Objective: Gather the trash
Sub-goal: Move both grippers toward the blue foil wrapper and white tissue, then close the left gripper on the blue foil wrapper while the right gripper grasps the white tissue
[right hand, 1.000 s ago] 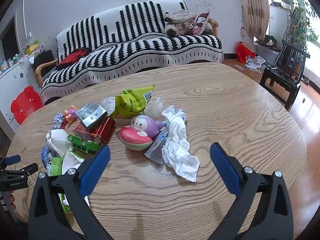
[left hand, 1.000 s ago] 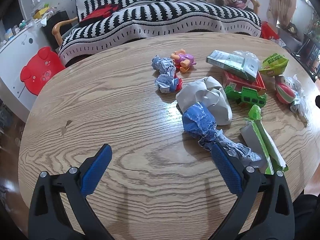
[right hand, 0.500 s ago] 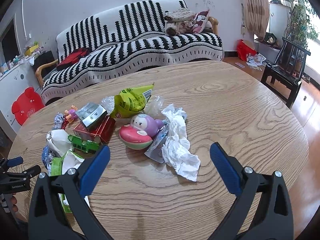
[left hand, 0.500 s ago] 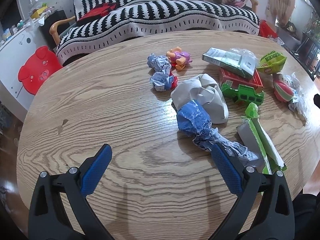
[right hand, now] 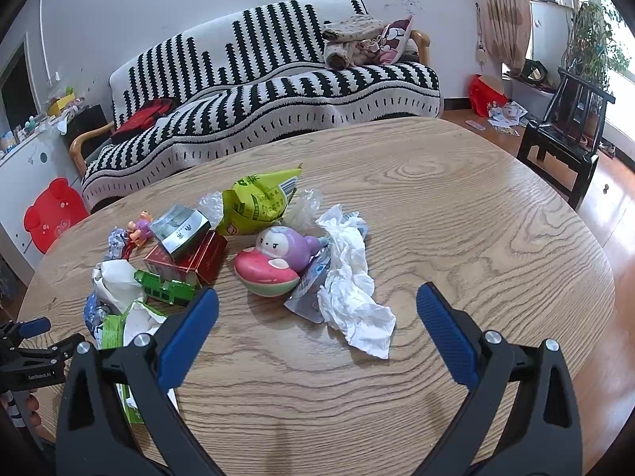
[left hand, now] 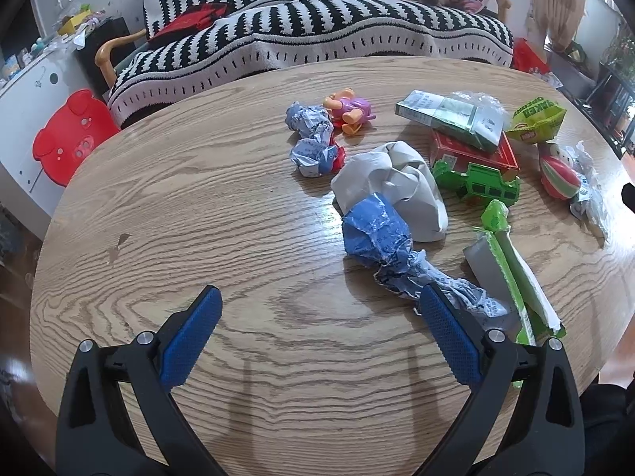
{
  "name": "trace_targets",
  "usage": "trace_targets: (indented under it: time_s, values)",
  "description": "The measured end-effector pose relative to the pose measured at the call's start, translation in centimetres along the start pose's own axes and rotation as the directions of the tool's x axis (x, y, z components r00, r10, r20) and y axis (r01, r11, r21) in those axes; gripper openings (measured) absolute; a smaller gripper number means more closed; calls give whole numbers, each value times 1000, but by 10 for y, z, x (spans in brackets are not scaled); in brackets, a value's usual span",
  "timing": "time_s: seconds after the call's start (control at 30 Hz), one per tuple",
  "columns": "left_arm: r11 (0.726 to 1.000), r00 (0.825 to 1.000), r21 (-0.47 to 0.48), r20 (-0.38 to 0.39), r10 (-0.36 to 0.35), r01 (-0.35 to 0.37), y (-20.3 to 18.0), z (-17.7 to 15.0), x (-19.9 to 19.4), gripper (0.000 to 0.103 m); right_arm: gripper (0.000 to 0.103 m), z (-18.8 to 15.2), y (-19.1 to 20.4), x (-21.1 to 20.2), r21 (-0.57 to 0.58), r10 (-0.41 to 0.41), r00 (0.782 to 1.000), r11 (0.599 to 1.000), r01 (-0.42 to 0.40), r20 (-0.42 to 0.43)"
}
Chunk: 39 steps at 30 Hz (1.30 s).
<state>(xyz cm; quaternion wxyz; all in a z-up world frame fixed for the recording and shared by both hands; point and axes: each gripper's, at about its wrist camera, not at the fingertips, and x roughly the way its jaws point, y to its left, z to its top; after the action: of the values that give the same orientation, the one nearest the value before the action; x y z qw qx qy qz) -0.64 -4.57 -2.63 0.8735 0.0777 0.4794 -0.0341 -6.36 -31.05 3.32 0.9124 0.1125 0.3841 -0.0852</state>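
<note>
Trash and toys lie mixed on a round wooden table (left hand: 166,206). In the left wrist view a crumpled blue wrapper (left hand: 381,234) lies just ahead of my right fingertip, with a grey paper ball (left hand: 397,182) behind it and a green-and-white packet (left hand: 516,273) to its right. My left gripper (left hand: 317,313) is open and holds nothing. In the right wrist view a crumpled white tissue (right hand: 353,285) lies between the open fingers of my right gripper (right hand: 317,313), a little ahead. A yellow-green snack bag (right hand: 258,202) lies further back.
Toys sit among the trash: a pink-and-purple squishy (right hand: 278,261), a green toy truck (left hand: 476,182), a small doll (left hand: 349,109). A red box (left hand: 472,150) carries a silver-green box (left hand: 448,117). A striped sofa (right hand: 278,91) stands behind the table and a dark chair (right hand: 567,127) at right.
The left gripper's view has shifted slightly, so the table's things sit a little lower and to the left. The right gripper has barely moved. Both stay open.
</note>
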Motion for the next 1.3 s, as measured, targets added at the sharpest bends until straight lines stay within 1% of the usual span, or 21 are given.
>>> trace_targets:
  time_s: [0.13,0.27,0.37,0.43,0.47,0.53,0.57,0.7,0.83,0.9,1.0,1.07,1.1,1.2,1.23,1.3]
  values:
    - [1000,1000,-19,-3,-10,10,-7,3,0,97,96,0,-2,-1,9,8,1000,1000,-8,-1]
    - [999,999,-14,-14,-46,46,-20,5,1,97,96,-1,-5,-2,4,0,1000,1000,0,-3]
    - [999,999,2,-16,-36,36,-26,3,3,97,96,-1,-13,-1,36,-1,1000,999,1,-7]
    - [1000,999,-8,-30,-27,27,-25,2,6,97,96,1,-18,3,58,13,1000,998,-12,-19]
    - [999,999,-20,-37,-34,33,-24,2,8,97,96,4,-18,6,41,-2,1000,999,3,-27]
    - [999,998,-38,-43,-41,39,-20,2,9,97,96,10,-15,10,-16,-61,998,998,60,-33]
    - [998,999,-43,-37,-37,35,-18,2,8,97,96,13,-14,12,-28,-70,997,997,69,-29]
    - [999,999,-30,-26,-23,22,-20,2,5,97,96,14,-19,22,4,-33,998,999,33,-59]
    - [997,998,-52,-14,-62,61,-20,7,0,97,96,14,-21,27,-23,-51,996,999,50,-71]
    - [996,998,-61,-16,-68,67,-21,9,1,97,96,18,-23,36,-34,-71,992,997,68,-102]
    - [995,997,-78,-46,-69,65,-17,12,10,97,96,26,-26,57,10,-34,986,999,36,-166]
    - [990,995,-129,-72,-64,55,-9,15,21,97,96,29,-28,71,26,-44,981,998,50,-188]
    - [987,994,-154,-85,-68,54,-4,16,27,97,96,29,-29,76,26,-57,980,998,63,-193]
    - [984,989,-171,-125,-77,55,0,15,42,97,96,24,-34,76,28,-69,980,997,75,-189]
    - [981,985,-177,-135,-105,80,0,15,46,97,96,23,-36,75,30,-70,980,997,76,-184]
    - [978,980,-175,-145,-135,109,-2,14,50,97,96,22,-38,73,18,-87,981,996,91,-174]
